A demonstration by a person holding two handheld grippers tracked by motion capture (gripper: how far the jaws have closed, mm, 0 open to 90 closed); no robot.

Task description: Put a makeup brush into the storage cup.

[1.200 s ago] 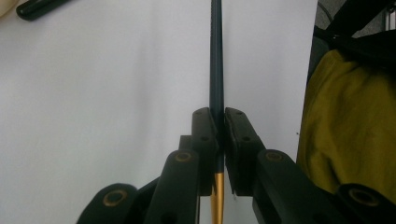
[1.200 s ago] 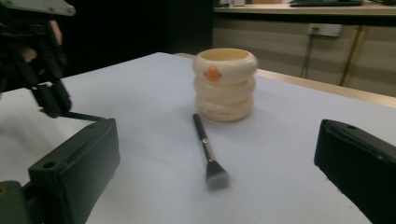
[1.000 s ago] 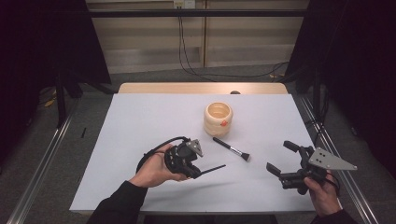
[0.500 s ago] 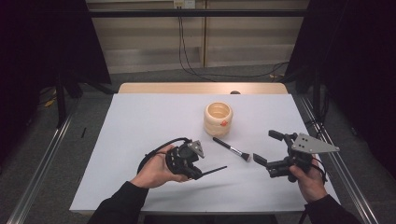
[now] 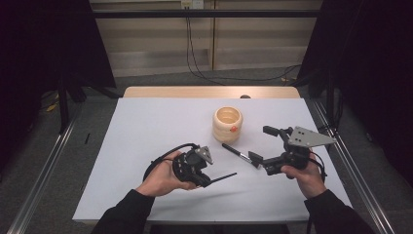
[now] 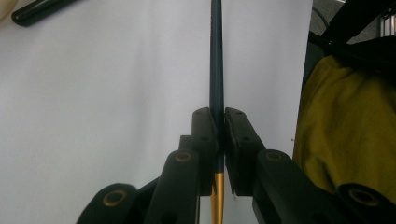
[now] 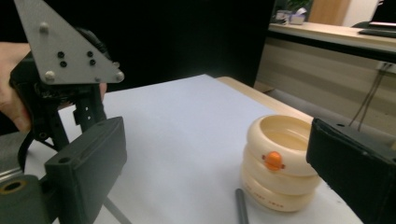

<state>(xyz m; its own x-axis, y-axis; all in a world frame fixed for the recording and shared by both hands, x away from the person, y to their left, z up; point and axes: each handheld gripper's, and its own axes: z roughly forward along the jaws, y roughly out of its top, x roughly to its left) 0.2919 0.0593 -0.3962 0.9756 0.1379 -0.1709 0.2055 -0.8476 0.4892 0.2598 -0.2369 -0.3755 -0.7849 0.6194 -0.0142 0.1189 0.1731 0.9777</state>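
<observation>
No label on the cream holder (image 5: 227,124) is readable to me — its lettering is too small. My left gripper (image 5: 207,178) pinches a thin dark brush (image 5: 221,177) above the desk (image 5: 146,126). My right gripper (image 5: 265,146), jaws spread and just closing slightly, has moved closer to the second brush (image 5: 237,153).

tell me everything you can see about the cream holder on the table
The cream holder stands upright on the white table, near its middle toward the far side. It looks like smooth plastic, shaped as stacked rounded rings, open at the top, with a small orange knob on its side. A dark brush lies just beside its base. Neither gripper touches it.
</observation>
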